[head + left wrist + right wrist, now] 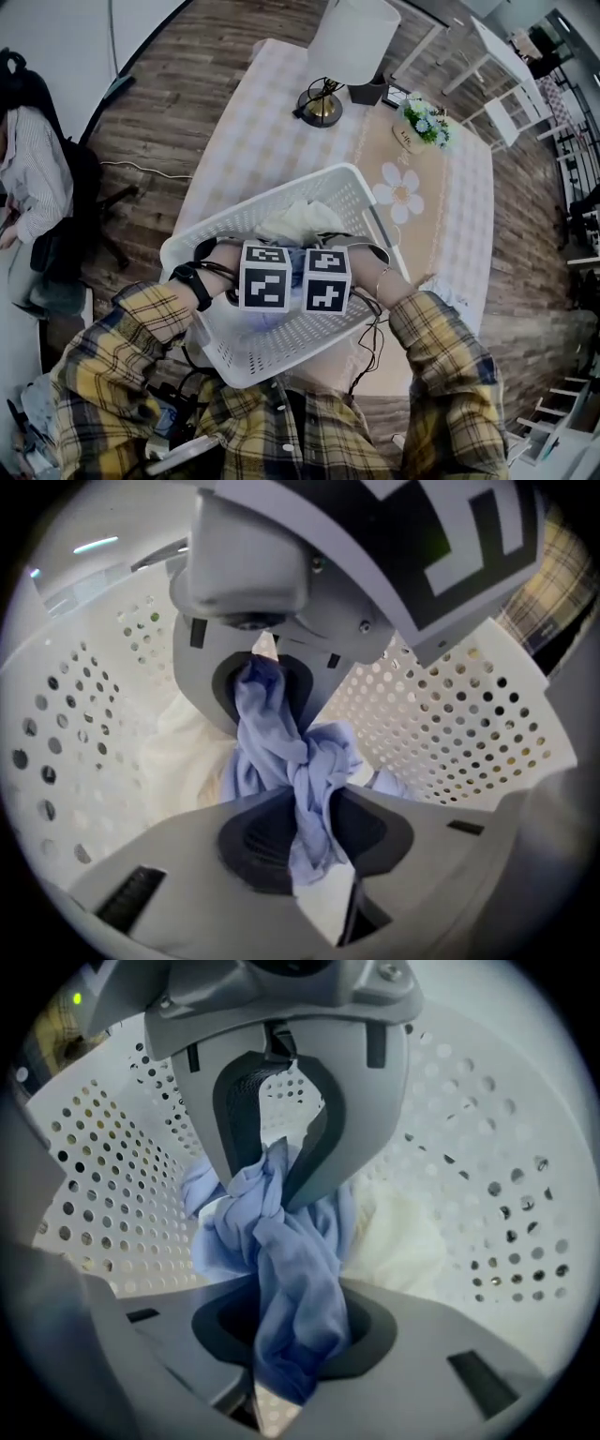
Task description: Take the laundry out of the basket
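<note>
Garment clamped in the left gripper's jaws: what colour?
Plain light blue. The garment shows best in the left gripper view.

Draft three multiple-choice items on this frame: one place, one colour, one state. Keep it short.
1. Where does the cream cloth lie?
A. in the basket
B. on the floor
C. on a chair

2. What colour is the cloth in the right gripper?
A. red
B. blue
C. green

3. How does the left gripper stand?
A. open, empty
B. open above the cloth
C. shut on the cloth

Answers:
1 A, perforated white walls surround it.
2 B, both gripper views show pale blue fabric.
3 C, its fingers pinch the bunched fabric.
</note>
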A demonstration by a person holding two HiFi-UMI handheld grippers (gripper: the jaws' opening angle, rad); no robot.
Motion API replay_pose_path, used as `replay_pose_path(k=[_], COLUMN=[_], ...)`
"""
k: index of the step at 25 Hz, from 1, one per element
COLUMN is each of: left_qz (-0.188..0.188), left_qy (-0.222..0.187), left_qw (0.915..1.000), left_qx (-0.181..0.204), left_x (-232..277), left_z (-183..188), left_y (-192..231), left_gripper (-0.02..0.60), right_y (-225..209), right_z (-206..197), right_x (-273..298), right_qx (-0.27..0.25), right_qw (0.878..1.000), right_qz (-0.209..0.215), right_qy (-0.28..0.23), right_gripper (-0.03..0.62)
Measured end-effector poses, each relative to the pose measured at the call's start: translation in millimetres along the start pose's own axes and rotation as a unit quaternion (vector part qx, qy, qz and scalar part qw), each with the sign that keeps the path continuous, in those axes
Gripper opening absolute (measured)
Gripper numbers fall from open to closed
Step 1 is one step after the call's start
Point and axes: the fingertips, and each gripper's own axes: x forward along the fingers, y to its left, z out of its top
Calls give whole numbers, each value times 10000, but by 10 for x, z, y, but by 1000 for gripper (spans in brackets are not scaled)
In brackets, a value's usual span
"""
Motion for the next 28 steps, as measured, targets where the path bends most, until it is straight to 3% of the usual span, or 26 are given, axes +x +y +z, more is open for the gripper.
replay_pose_path(k=[5, 12, 16, 21, 28], left_qz=[300, 893, 1189, 1237, 1454], left_qy=[-338, -739, -1069, -1321, -1815], left_qw=[9989, 9931, 9870, 9832, 9722], left_qx=[-90, -162, -184, -242, -258], left_x=[-383, -962, -1378, -1773, -2017], left_z=[199, 404, 620, 963, 1644], left_y=[17, 33, -81, -283, -438], left_gripper=[129, 127, 121, 117, 117], right_y=[-98, -243, -192, -55, 176], right_z=[-23, 25, 39, -26, -474], right_x=[-415, -1036, -1486, -1987, -2514], right_qx=[363, 905, 1373, 1845, 2281], right_qw=[9988, 9886, 9742, 9494, 9195], right_qz=[-303, -1066, -1395, -1787, -2240], right_qy=[-146, -557, -1119, -1806, -2286], right_gripper=[147, 146, 146, 146, 146])
